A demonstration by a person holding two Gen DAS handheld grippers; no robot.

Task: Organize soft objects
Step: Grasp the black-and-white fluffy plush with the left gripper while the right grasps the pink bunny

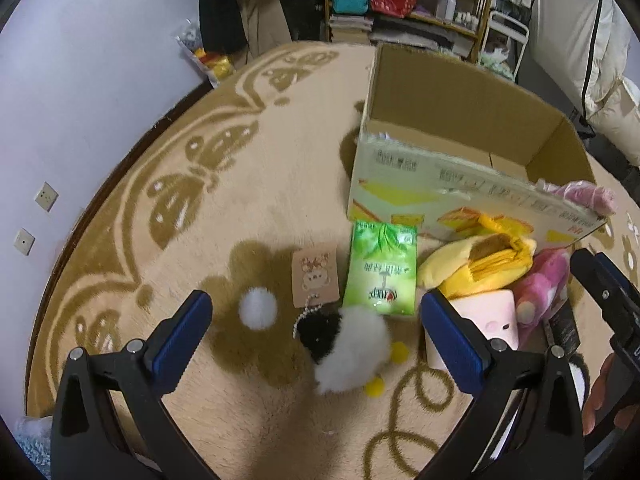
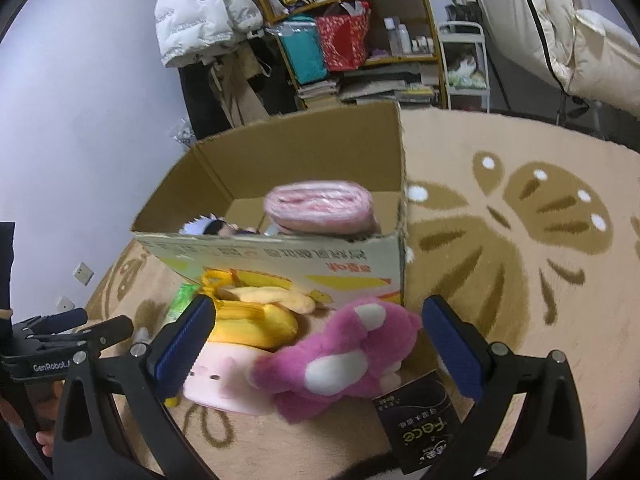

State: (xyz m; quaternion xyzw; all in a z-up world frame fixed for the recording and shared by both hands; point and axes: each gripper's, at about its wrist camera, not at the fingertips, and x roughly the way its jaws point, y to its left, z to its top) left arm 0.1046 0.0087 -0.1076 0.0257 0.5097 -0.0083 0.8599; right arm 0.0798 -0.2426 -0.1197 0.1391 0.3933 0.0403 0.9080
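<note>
The left gripper [image 1: 316, 316] is spread wide and grasps nothing; its blue-padded fingers [image 1: 182, 336] straddle a black-and-white plush [image 1: 348, 348] that lies on the rug [image 1: 256, 184]. Two yellow pompoms [image 1: 376, 388] sit beside the plush, and a white pompom [image 1: 258, 308] lies just left of it. A bead chain links the plush area to a card tag [image 1: 316, 278]. A green tissue pack [image 1: 380, 268] lies just beyond, next to the tag.

The right gripper [image 2: 316, 320] is likewise released — fingers apart, nothing held. Between its fingers lies a pink plush [image 2: 340, 360] with white patches. A pale pink cushion [image 2: 224, 380] touches the plush on the left, and a yellow plush [image 2: 256, 312] rests behind both, against the box front. A black packet [image 2: 420, 420] lies near the right finger.

The cardboard box [image 2: 280, 252] stands open-topped on the rug, just behind this cluster. Inside it, a rolled pink item [image 2: 320, 208] in clear wrap sits at the right side; a small doll [image 2: 216, 226] shows at the front wall, mostly hidden.

Beyond the rug stand a shelf [image 2: 360, 40] of clutter and a white jacket [image 2: 204, 4].
</note>
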